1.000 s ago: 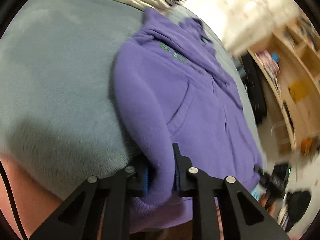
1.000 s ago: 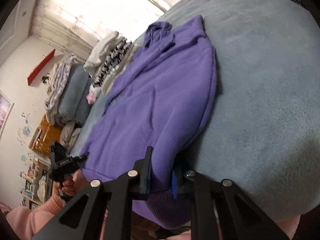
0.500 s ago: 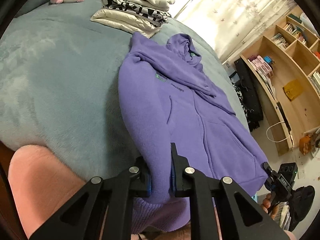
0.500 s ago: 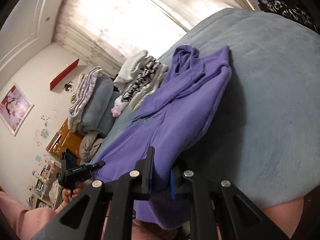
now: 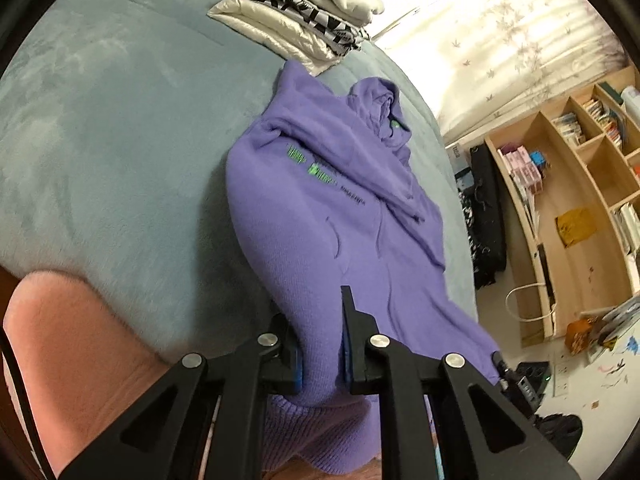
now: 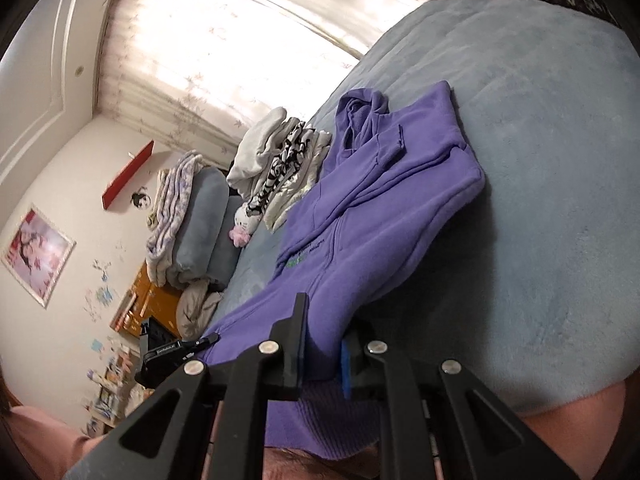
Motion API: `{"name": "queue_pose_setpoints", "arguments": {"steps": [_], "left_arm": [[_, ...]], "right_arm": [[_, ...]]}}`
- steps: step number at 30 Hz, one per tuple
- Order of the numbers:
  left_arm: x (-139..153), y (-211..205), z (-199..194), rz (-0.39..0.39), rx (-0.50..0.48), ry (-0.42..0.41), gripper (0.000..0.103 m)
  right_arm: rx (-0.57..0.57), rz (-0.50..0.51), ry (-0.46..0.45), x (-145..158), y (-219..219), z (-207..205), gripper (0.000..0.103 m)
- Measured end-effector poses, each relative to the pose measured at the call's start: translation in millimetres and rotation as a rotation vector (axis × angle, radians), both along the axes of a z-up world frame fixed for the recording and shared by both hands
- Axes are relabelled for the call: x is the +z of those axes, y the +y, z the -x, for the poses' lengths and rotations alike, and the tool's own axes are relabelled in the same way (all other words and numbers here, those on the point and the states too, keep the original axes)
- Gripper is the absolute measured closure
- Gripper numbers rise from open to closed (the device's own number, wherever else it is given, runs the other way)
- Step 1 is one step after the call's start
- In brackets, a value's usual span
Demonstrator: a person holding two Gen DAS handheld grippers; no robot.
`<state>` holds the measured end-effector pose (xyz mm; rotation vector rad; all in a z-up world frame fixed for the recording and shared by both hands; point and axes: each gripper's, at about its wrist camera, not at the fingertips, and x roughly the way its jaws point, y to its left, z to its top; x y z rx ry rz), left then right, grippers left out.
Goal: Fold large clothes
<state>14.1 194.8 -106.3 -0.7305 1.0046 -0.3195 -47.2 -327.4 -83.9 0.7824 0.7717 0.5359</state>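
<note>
A purple hoodie (image 5: 344, 208) with green chest lettering lies front up on a grey-blue bed, hood at the far end. My left gripper (image 5: 320, 344) is shut on the hoodie's bottom hem at one corner. My right gripper (image 6: 324, 344) is shut on the other hem corner of the hoodie (image 6: 376, 216). Both corners are lifted off the bed, so the lower part hangs taut between the grippers. The ribbed hem droops below each grip. The left gripper also shows at the lower left of the right wrist view (image 6: 176, 350).
A stack of folded clothes (image 5: 304, 16) lies past the hood. The bed (image 5: 112, 152) spreads wide on either side. Wooden shelves (image 5: 576, 184) stand along the wall across the floor. Pillows and blankets (image 6: 188, 220) are piled at the head of the bed.
Both grippers have risen and pulled back with the hem, lifting the hoodie's lower part off the bed. The views now look further along the bed.
</note>
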Motion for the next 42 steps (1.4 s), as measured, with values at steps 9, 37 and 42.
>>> {"name": "queue_pose_setpoints", "arguments": {"steps": [9,37,42], "left_arm": [[27.9,-9.4,-65.6,0.057,-0.003,-0.057,0.092],[-58.3,-56.2,-359.8,-0.482,-0.070,-0.003,0.023],[-64.0,-78.2,-377.1,-0.616,-0.132,-0.039,0.025]], "right_arm": [[0.005,-0.076,-0.010,20.5,-2.1,-58.8,0.091],[-0.135,0.277,0.198,-41.7,-21.0,-329.6,0.036],[-0.120,0.423,0.169,-39.4,-11.1,-355.7,0.036]]}}
